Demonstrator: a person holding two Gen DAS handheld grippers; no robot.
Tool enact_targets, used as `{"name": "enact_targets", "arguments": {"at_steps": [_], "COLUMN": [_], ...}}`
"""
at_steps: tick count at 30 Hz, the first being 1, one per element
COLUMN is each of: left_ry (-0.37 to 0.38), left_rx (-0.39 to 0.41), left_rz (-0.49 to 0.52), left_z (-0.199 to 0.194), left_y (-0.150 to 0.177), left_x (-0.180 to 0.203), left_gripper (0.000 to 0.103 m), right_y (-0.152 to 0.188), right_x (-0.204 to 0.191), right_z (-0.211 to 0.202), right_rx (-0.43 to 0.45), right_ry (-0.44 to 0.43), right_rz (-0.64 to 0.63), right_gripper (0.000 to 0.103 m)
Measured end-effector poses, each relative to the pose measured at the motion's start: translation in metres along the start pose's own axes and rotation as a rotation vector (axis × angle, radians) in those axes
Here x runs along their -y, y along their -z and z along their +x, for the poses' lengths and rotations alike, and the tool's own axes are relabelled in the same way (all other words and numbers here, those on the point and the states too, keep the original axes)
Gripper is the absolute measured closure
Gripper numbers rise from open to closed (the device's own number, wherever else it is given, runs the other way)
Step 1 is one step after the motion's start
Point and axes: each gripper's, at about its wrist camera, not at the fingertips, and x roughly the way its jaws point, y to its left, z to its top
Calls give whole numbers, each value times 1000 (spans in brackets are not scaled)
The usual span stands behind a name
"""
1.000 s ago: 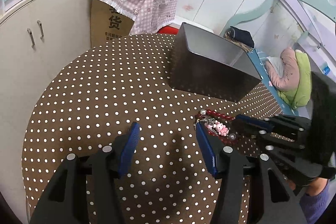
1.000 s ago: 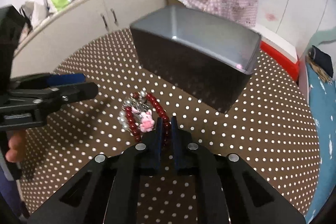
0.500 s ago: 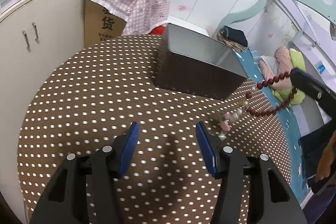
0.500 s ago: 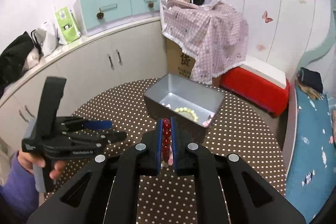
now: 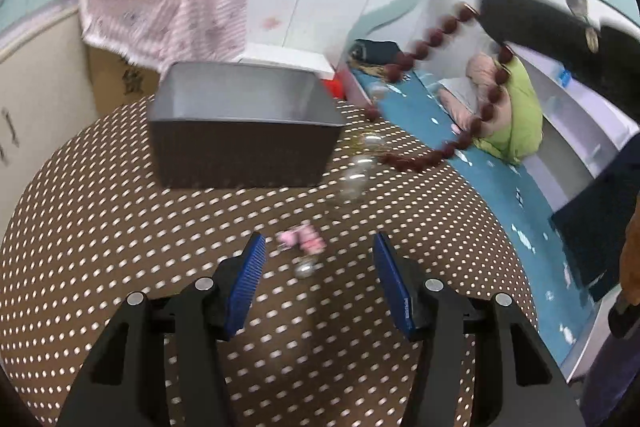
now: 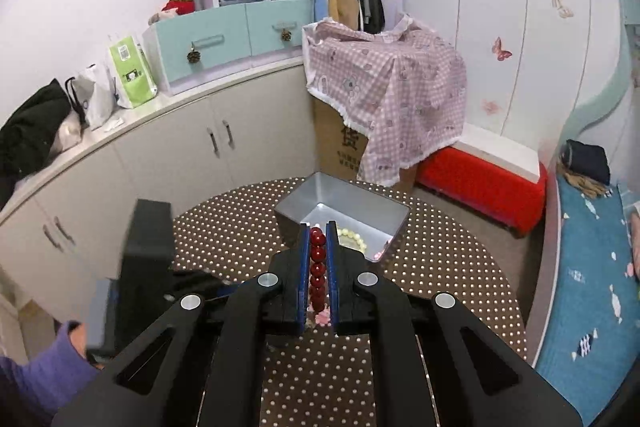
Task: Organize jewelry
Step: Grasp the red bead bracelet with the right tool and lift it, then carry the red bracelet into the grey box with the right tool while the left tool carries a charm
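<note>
A red bead bracelet [image 6: 317, 255] is pinched between the pads of my right gripper [image 6: 318, 229], which is shut on it high above the table. In the left wrist view the bracelet [image 5: 436, 157] hangs in a loop from the right gripper [image 5: 486, 13] at the upper right. Its clear beads [image 5: 354, 179] and pink charm [image 5: 304, 241] dangle down between the fingers of my left gripper [image 5: 318, 251]. That gripper is open and its pads touch nothing. The grey metal box [image 6: 288, 209] stands open on the table and holds a pale bead bracelet [image 6: 352, 235].
The round table [image 5: 100, 227] has a brown cloth with white dots. Cabinets [image 6: 168, 155] curve behind it. A carton under a pink checked cloth [image 6: 384, 83], a red bench [image 6: 480, 179] and a blue bed [image 6: 588, 287] stand around it. A hand in a purple sleeve [image 6: 44, 375] holds the left gripper.
My right gripper has lifted the red bracelet off the table and raised it high. My left gripper has swung to the right, so the dangling charm now hangs between its open fingers.
</note>
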Motion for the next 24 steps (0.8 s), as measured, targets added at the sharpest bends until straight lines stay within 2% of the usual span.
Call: {"name": "enact_targets", "arguments": {"at_steps": [3, 5, 6, 7, 8, 9, 13, 18, 24], "left_ry": [-10, -15, -12, -16, -18, -17, -29, -84, -150], "left_rx": [46, 53, 48, 48, 50, 43, 61, 74, 113], "left_rz": [15, 15, 32, 36, 35, 38, 30, 17, 5], "left_z": [2, 4, 7, 8, 9, 11, 2, -13, -35], "left_y": [-5, -7, -9, -10, -12, -13, -13, -18, -49], "left_x": [11, 13, 16, 17, 15, 15, 5, -12, -32], "left_gripper": [50, 58, 72, 82, 86, 99, 99, 99, 99], "right_y": [-1, 1, 1, 1, 1, 1, 1, -1, -11], "right_x": [-3, -4, -4, -3, -4, -3, 4, 18, 34], "right_z": [-3, -5, -6, -7, -8, -7, -5, 4, 24], "right_rx": [6, 8, 11, 13, 11, 12, 14, 20, 21], "right_ry": [-9, -11, -15, -16, -15, -11, 6, 31, 63], "right_rz": [0, -3, -3, -5, -6, -5, 16, 52, 82], "right_gripper": [95, 95, 95, 95, 95, 95, 95, 95, 95]}}
